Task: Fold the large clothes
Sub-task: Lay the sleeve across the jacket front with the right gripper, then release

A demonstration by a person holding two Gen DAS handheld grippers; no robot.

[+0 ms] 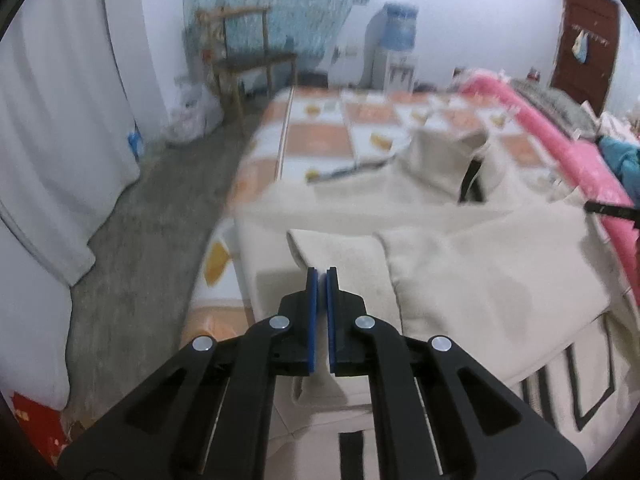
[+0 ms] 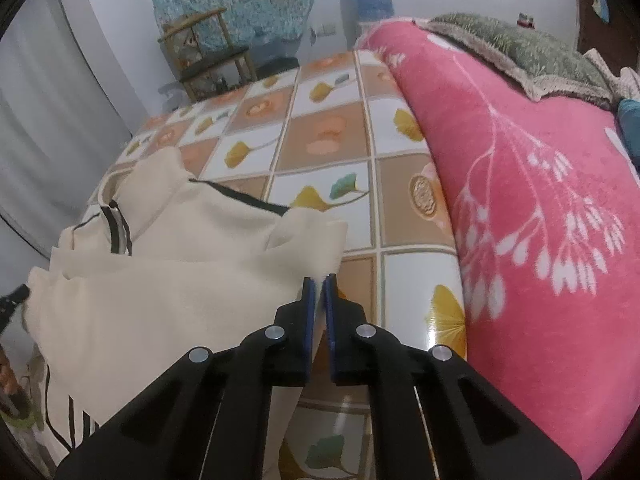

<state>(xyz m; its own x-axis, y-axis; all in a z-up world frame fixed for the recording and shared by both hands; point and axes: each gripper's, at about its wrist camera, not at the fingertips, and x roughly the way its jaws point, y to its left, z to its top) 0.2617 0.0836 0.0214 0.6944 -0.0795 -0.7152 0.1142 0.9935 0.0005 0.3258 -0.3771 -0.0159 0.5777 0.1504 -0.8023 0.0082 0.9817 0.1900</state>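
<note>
Left wrist view: my left tool (image 1: 321, 270) has its blue pads drawn together, with only a thin slit between them, over a folded cuff or sleeve end of the cream garment (image 1: 480, 272). I think a bit of that fabric is pinched at the tips, though blur keeps me from being sure. The garment lies spread across the bed (image 1: 320, 140), its black stripes showing at the lower right and its collar standing up farther off. To my left the bed's edge drops to a bare grey floor (image 1: 152, 232), which gives open room on that side up to the white curtain (image 1: 60, 120). Farther back stand a wooden chair (image 1: 244, 52) and a water dispenser (image 1: 392, 52), both soft and hard to read. At the right rim a dark tip pokes in, cut off.

Right wrist view: my right tool (image 2: 319, 278) is likewise closed, and the garment's right edge runs up between the pads, so it is holding that edge. Beyond the edge, the tiled-pattern bed sheet (image 2: 328, 140) lies bare and flat up to the far end. On my right a rolled pink blanket (image 2: 520, 200) rises like a wall right beside the tool, leaving little room that way. A grey-green blanket (image 2: 520, 52) lies atop it, and a teal item at the far right is cut off by the frame.
</note>
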